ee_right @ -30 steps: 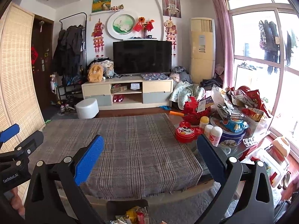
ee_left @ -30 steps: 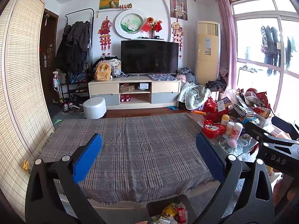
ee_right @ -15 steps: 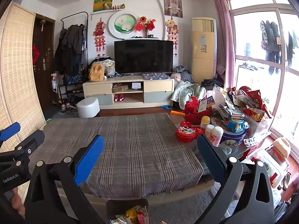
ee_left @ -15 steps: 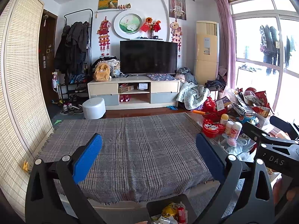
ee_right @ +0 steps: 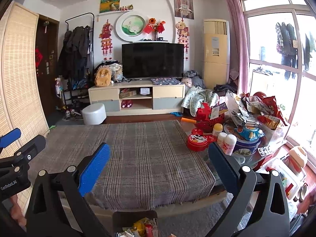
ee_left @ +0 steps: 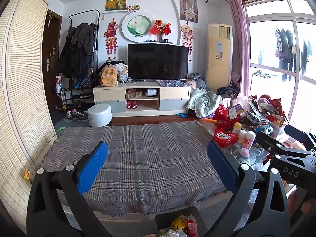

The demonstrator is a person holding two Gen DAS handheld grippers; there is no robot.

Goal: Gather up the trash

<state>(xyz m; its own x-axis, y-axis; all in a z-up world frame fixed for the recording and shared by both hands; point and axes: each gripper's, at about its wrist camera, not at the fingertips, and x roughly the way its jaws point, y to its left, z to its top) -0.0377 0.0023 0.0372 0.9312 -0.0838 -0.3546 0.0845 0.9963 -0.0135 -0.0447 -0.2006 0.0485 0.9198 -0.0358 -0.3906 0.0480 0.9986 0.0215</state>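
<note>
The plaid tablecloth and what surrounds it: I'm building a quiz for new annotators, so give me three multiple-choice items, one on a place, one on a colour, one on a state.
1. Where is the trash bin relative to the table with the plaid tablecloth?
A. On the cloth
B. On the floor at the near edge
C. Beside the TV

2. What colour are the pads of the right tool?
A. Blue
B. Red
C. White

3. How does the left tool stand?
A. Shut on a wrapper
B. Shut, empty
C. Open, empty

Answers: 1 B, the bin shows below the cloth's fringe, with wrappers in it. 2 A, both pads are blue. 3 C, its pads stand wide apart with only cloth visible between them.
</note>
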